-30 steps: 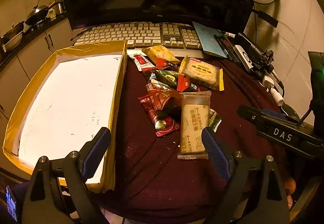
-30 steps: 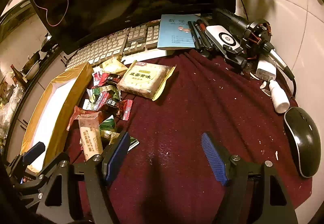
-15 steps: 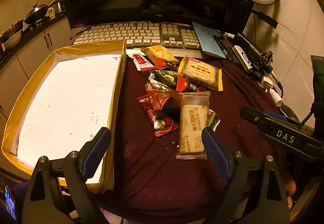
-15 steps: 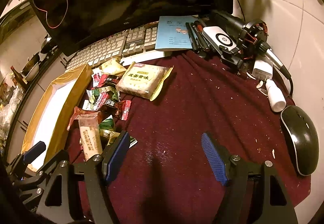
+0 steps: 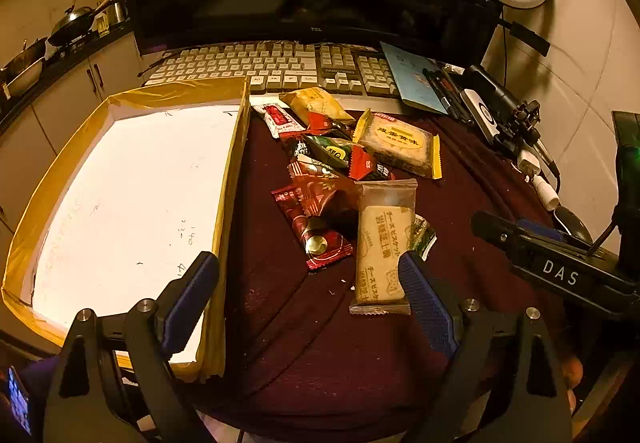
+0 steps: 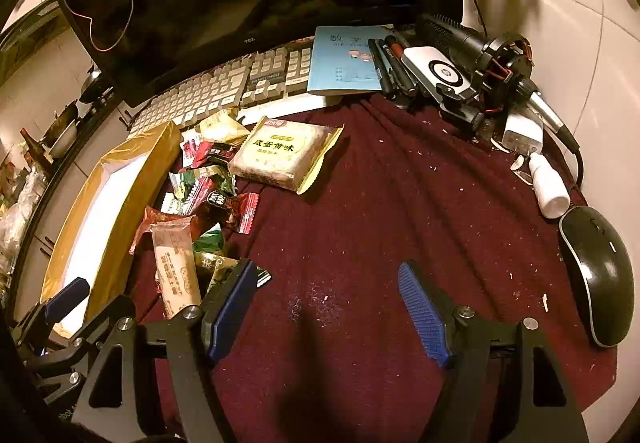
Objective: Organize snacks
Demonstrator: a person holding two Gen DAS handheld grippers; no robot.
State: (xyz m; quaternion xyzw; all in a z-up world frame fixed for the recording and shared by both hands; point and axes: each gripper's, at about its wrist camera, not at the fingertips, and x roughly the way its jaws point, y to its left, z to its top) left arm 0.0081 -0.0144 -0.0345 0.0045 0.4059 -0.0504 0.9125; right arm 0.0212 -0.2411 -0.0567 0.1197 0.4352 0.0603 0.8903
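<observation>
Lying just inside the wide-open left gripper (image 5: 308,299) (right gripper (image 6: 326,307) likewise wide): the biscuit packet (image 5: 382,247).

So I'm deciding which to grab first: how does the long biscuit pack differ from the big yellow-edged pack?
The biscuit pack is narrow and clear-wrapped; the yellow-edged pack is broad and squarish with yellow ends. The biscuit pack lies at the pile's near end, beside the left claw; the yellow-edged pack sits farther back, toward the keyboard. Both lie flat, sealed, on the red cloth.
</observation>
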